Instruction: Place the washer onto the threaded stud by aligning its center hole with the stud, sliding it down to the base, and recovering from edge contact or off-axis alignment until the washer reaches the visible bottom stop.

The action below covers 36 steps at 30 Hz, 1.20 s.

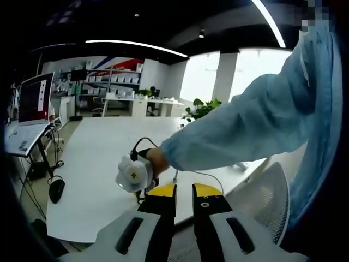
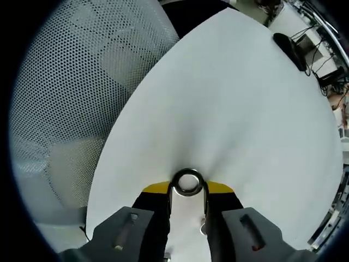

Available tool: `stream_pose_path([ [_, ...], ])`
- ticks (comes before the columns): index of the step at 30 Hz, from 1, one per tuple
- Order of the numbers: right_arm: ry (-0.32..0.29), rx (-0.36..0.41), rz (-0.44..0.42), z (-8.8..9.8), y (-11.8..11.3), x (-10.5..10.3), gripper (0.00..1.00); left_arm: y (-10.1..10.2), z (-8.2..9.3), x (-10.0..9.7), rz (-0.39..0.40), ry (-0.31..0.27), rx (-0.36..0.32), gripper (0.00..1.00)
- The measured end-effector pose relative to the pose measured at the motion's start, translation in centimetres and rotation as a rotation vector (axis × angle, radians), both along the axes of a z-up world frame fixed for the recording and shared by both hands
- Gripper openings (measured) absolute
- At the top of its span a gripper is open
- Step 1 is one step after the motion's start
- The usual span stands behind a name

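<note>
Right tongs (image 2: 188, 192): my jaws are clenched on the washer (image 2: 188, 182), low centre of the right gripper view, above the table (image 2: 240, 109).
Left tongs (image 1: 184, 197): jaws nearly together, nothing between them.
Around: mesh chair (image 2: 65, 93) upper left; laptop (image 1: 30, 117) at left; my sleeve (image 1: 256, 125) crosses the frame at right.

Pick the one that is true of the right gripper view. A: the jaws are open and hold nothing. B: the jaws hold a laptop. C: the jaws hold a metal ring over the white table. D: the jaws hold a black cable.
C: in the right gripper view the right gripper has its yellow-tipped jaws closed on a metal ring, with the white table beyond it.
</note>
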State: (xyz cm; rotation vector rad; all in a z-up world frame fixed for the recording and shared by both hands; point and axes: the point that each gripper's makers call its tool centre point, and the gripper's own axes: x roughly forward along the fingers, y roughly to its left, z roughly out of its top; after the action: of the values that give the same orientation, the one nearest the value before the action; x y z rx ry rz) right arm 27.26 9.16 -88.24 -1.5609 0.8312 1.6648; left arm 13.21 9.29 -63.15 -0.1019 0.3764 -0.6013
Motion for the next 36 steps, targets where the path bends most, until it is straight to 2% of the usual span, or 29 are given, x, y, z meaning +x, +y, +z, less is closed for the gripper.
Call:
stream_pose_path([
  [3,0.004,0.0,-0.037,0.1,-1.3,-0.7,0.24,-0.2,-0.1,-0.2,-0.015,0.003,0.003,0.08],
  [10,0.001,-0.007,-0.133,0.0,-4.3,-0.8,0.24,-0.5,-0.1,-0.4,-0.044,0.004,0.01,0.08],
  [15,0.007,-0.004,-0.274,0.1,-6.1,-0.5,0.24,-0.7,-0.1,-0.6,-0.06,0.003,0.013,0.08],
  [19,0.043,-0.004,-0.339,0.2,-6.5,-0.9,0.24,-0.8,-0.1,-0.7,-0.073,0.004,0.016,0.08],
  [21,0.081,0.043,-0.441,0.5,-6.2,-1.0,0.25,-0.9,-0.1,-0.8,-0.08,0.006,0.014,0.08],
  [23,0.113,0.116,-0.54,1.6,-5.5,-0.5,0.25,-0.9,-0.1,-0.9,-0.083,0.005,0.009,0.08],
  [28,0.031,0.229,-0.716,4.2,-5.5,3.4,0.26,-1.1,0.0,-1.0,-0.098,-0.002,0.008,0.09],
  [31,-0.019,0.351,-0.813,5.8,-4.5,6.0,0.26,-1.1,0.1,-1.0,-0.098,-0.004,0.005,0.09],
  [33,-0.027,0.407,-0.858,6.4,-3.8,7.0,0.26,-1.1,0.1,-1.0,-0.099,-0.006,0.001,0.09],
  [36,-0.021,0.433,-0.885,6.5,-3.1,7.7,0.25,-1.1,0.1,-1.1,-0.102,-0.004,0.001,0.09],
])
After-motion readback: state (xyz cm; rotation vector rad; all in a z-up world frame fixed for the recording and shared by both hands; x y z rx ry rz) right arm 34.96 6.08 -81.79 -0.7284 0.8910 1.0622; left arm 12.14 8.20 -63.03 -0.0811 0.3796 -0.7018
